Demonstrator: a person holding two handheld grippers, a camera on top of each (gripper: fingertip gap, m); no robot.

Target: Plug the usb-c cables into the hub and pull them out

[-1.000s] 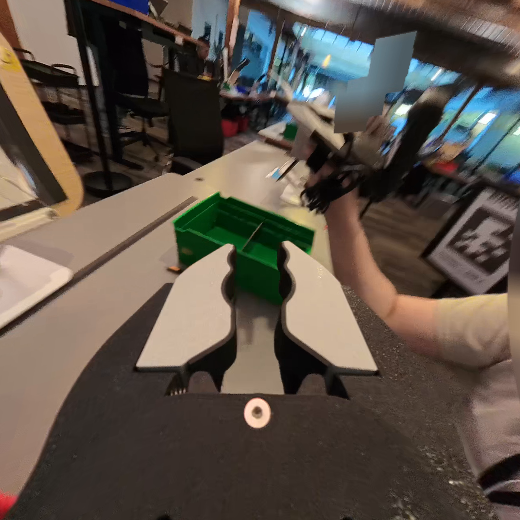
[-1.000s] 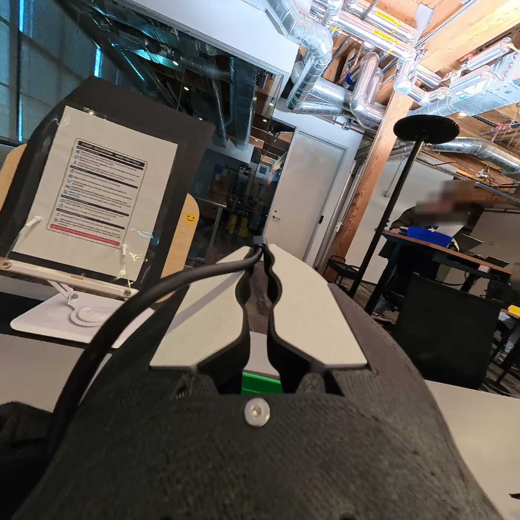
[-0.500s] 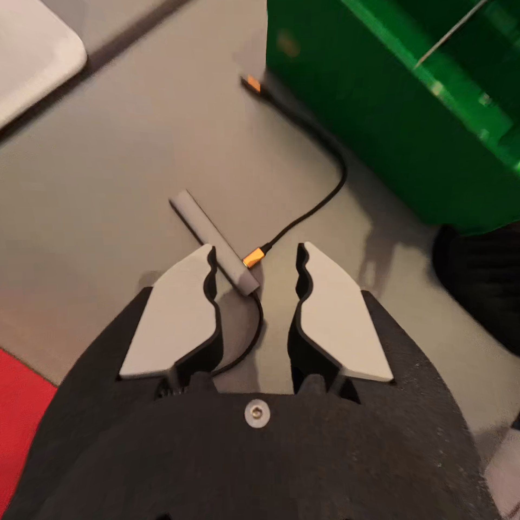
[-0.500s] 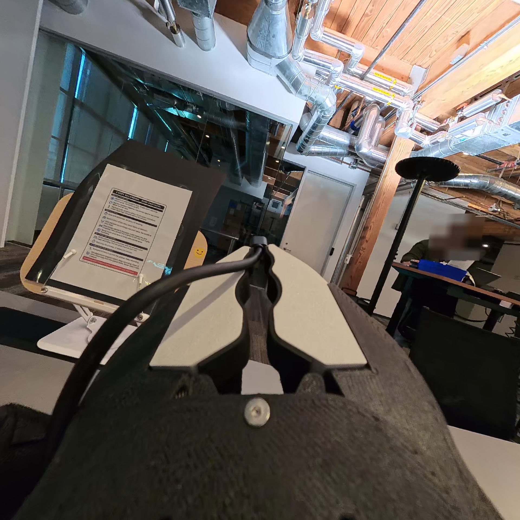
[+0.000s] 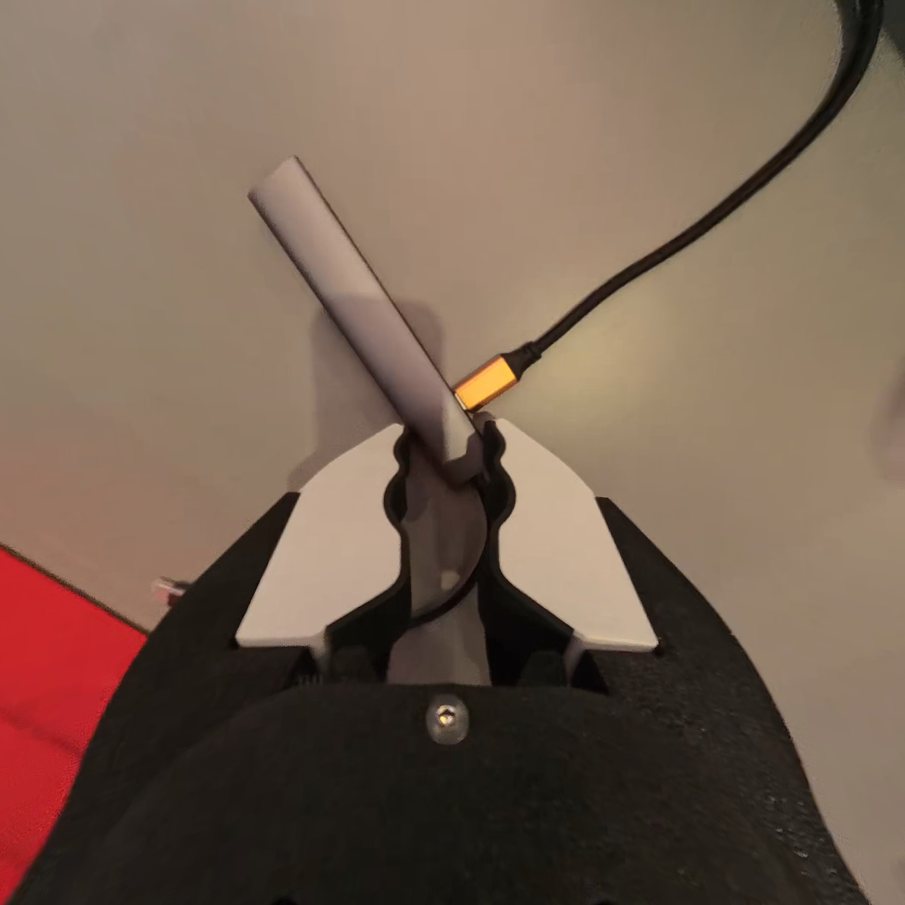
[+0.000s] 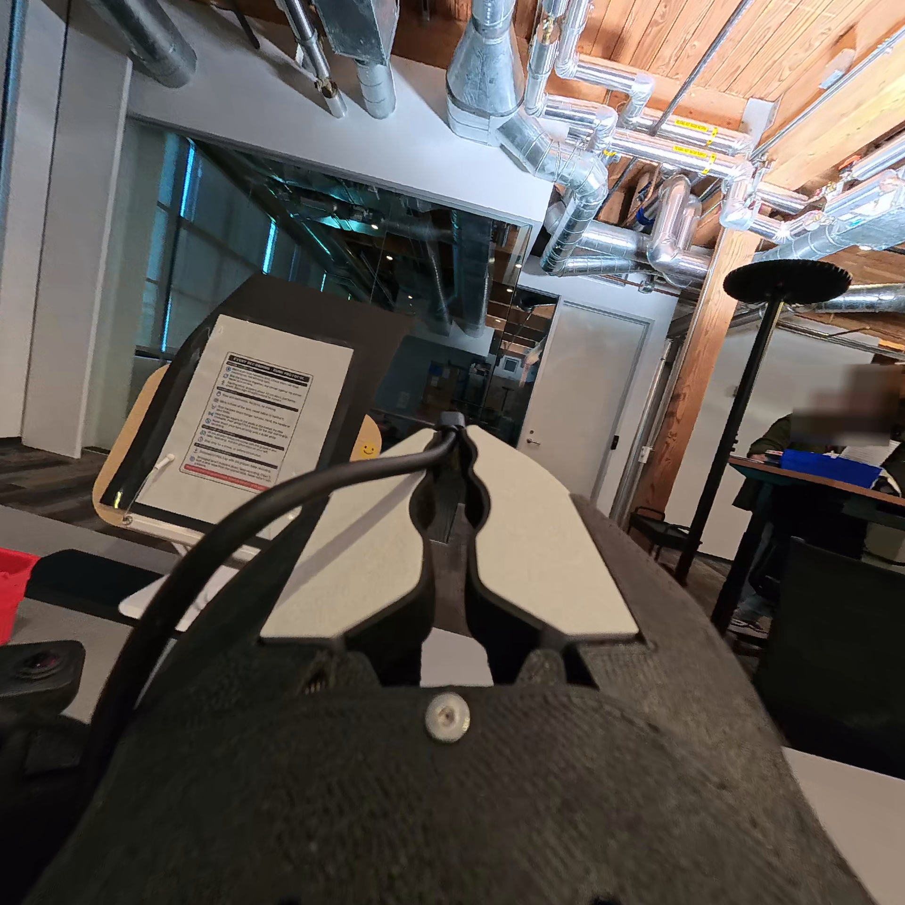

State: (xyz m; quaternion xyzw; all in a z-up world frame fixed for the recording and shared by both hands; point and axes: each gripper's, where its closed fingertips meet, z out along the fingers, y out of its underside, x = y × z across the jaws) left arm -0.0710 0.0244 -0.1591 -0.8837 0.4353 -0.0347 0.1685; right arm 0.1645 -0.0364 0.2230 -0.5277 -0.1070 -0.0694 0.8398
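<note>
In the left wrist view, the left hand-held gripper point(image 5: 446, 443) points down at the grey bench point(image 5: 147, 245) and its two fingers are clamped on the near end of the slim grey usb hub point(image 5: 352, 308), which slants away up and to the left over the bench top; an orange usb-c plug point(image 5: 487, 382) sits against the hub's right side just beyond the fingertips, apparently seated in a port, and its black cable point(image 5: 685, 230) curves away to the upper right corner; a red object point(image 5: 54, 651) lies at the lower left edge of the bench. In the right wrist view, the right hand-held gripper point(image 6: 453, 433) is raised and looks out across the room, its fingers closed together on a black usb-c cable point(image 6: 274, 504) whose dark plug end pokes out just past the tips while the cord loops back to the lower left; behind it on the bench stands a dark board with a printed sheet point(image 6: 254, 416) on a white stand, a red bin point(image 6: 12, 583) shows at the far left, silver ducts point(image 6: 587, 161) run under the wooden ceiling, and a person sits at a desk point(image 6: 808, 485) on the right
</note>
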